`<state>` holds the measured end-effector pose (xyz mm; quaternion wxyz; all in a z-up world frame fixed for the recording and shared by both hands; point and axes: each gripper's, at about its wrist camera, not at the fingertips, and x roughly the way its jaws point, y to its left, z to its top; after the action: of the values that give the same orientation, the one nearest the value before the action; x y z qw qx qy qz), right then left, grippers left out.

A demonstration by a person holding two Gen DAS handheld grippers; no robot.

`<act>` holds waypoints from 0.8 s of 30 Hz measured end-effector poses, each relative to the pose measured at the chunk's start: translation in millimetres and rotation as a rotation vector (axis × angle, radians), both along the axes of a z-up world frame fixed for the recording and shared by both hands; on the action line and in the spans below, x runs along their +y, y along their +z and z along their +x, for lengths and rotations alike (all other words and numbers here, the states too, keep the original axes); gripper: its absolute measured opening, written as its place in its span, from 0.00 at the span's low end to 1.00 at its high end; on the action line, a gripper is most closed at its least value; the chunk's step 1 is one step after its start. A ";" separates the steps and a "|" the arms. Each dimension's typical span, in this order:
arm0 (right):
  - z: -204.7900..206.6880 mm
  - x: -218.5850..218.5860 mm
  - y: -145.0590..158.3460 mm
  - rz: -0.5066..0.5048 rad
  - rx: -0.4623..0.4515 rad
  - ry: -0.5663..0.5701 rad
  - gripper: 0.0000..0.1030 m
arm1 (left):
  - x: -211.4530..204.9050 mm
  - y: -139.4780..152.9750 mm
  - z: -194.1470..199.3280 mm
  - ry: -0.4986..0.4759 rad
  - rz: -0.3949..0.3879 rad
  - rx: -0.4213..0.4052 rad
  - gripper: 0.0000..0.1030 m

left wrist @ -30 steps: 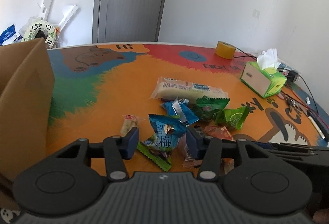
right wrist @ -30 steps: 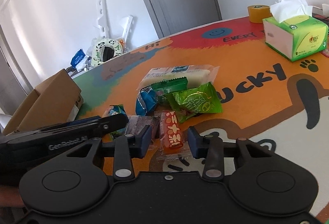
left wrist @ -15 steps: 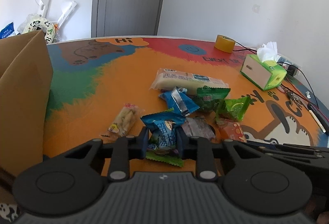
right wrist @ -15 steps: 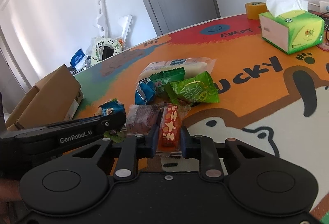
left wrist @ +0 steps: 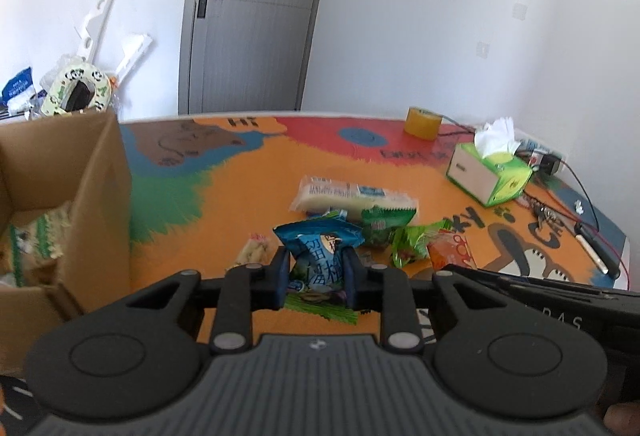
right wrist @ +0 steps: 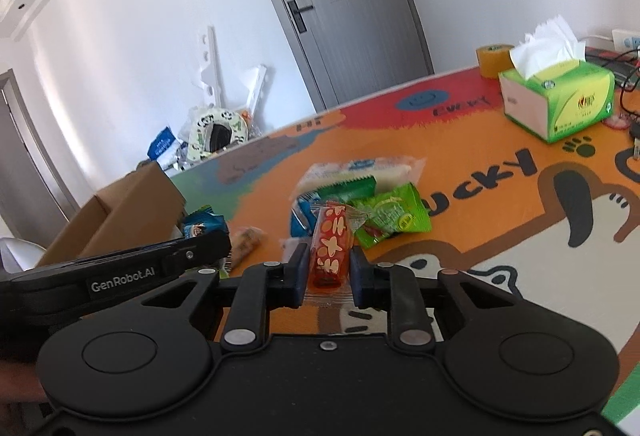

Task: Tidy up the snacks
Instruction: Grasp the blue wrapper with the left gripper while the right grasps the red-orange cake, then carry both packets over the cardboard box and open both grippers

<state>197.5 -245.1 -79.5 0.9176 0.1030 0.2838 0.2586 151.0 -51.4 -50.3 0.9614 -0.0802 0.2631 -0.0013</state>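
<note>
My left gripper (left wrist: 315, 276) is shut on a blue snack packet (left wrist: 320, 248) and holds it above the table. My right gripper (right wrist: 329, 274) is shut on an orange-red snack bar (right wrist: 331, 248) and holds it lifted. The pile on the table has a long white packet (left wrist: 352, 195), a green packet (left wrist: 386, 222), a light green packet (right wrist: 390, 215) and a small beige snack (left wrist: 254, 250). An open cardboard box (left wrist: 60, 195) stands at the left with a snack bag inside. It also shows in the right wrist view (right wrist: 128, 203).
A green tissue box (left wrist: 490, 175) and a yellow tape roll (left wrist: 423, 123) stand at the far right of the colourful table mat (left wrist: 240, 171). Cables, keys and a pen (left wrist: 600, 248) lie at the right edge. Clutter leans on the wall behind.
Both grippers closed on their snacks and lifted them: the left took the blue packet, the right the orange-red bar. The left moved toward the cardboard box.
</note>
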 end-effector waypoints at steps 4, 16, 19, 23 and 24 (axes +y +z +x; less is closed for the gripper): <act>-6.9 2.6 8.4 0.012 -0.026 0.008 0.22 | 4.2 11.4 -10.4 0.012 0.002 -0.032 0.25; -22.6 21.9 32.3 0.027 -0.092 0.045 0.22 | 26.8 40.6 -38.5 0.066 -0.001 -0.116 0.25; -25.2 28.9 37.5 0.029 -0.106 0.059 0.22 | 35.1 45.7 -45.8 0.081 -0.003 -0.134 0.25; -28.2 40.0 43.2 0.028 -0.122 0.078 0.22 | 46.9 50.7 -53.5 0.110 -0.009 -0.153 0.25; -28.8 43.5 44.4 0.026 -0.125 0.084 0.22 | 50.0 51.8 -54.9 0.118 -0.010 -0.157 0.25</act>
<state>168.7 -201.6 -35.2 0.9204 0.0867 0.2264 0.3067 96.1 -1.3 1.5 0.9771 -0.1000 0.1816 0.0477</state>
